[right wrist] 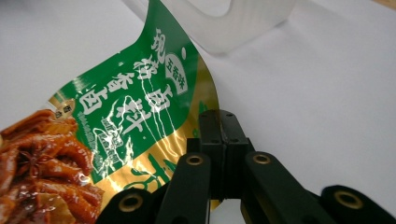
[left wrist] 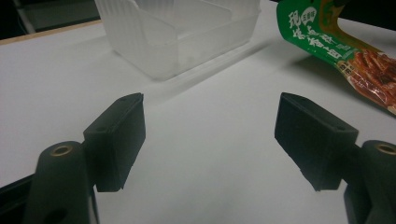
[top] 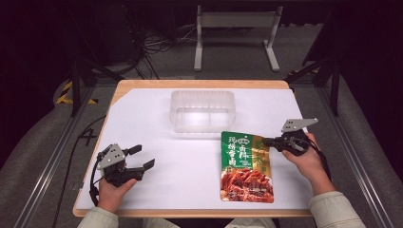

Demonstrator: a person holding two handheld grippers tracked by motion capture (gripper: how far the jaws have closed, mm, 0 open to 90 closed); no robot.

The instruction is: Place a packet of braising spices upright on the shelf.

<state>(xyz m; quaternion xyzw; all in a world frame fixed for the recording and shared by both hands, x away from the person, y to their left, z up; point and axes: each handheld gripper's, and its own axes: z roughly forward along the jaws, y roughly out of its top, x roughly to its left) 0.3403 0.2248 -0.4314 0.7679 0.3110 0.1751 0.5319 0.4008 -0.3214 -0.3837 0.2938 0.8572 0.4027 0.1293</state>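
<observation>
One step looks done: the right gripper [top: 269,141] has its jaws clamped tight on the upper right edge of the green snack pouch [top: 246,166], and that edge is lifted off the white table [top: 142,118] while the lower end lies flat. Left to do, by my reading, is carrying the pouch into the clear plastic container [top: 203,110], which stands empty just behind it. Well to the left of the container's front, the left gripper [top: 141,156] rests with jaws apart, holding nothing.

pouch [right wrist: 126,112] lower end cut off, container [left wrist: 177,32] top cropped
</observation>
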